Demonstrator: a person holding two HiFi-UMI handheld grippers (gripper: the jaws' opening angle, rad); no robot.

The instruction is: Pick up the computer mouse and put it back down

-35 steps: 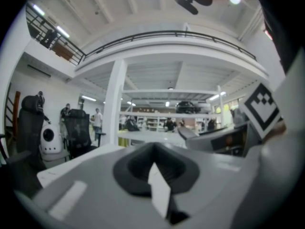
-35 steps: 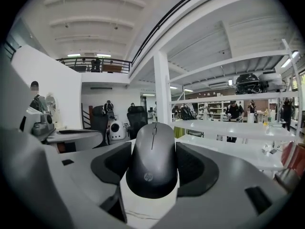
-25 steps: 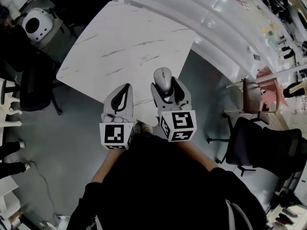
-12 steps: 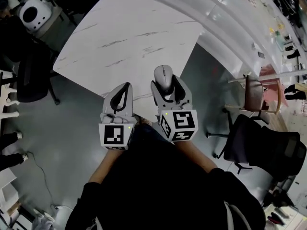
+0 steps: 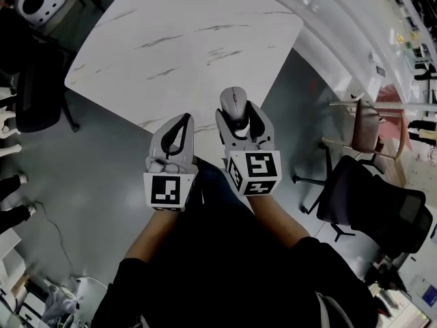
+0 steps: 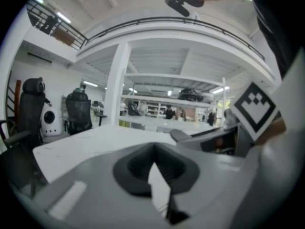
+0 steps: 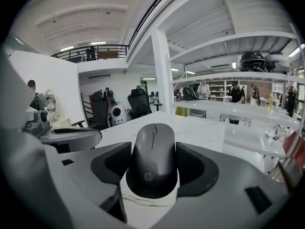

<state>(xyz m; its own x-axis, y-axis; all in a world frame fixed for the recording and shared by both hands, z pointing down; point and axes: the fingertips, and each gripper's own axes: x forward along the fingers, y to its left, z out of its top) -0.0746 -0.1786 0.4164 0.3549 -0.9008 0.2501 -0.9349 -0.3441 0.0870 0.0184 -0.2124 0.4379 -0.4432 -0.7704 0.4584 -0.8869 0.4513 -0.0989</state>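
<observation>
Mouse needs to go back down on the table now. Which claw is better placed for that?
Right. The right claw is shut on the mouse, over the near edge of the marble table. The left claw is shut and empty, beside it.

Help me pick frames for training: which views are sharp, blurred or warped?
Right gripper view: mouse sharp, pillar bowed by the wide lens. Left gripper view: soft throughout, left gripper blurred up close. Head view: table fairly crisp, room edges curved.
</observation>
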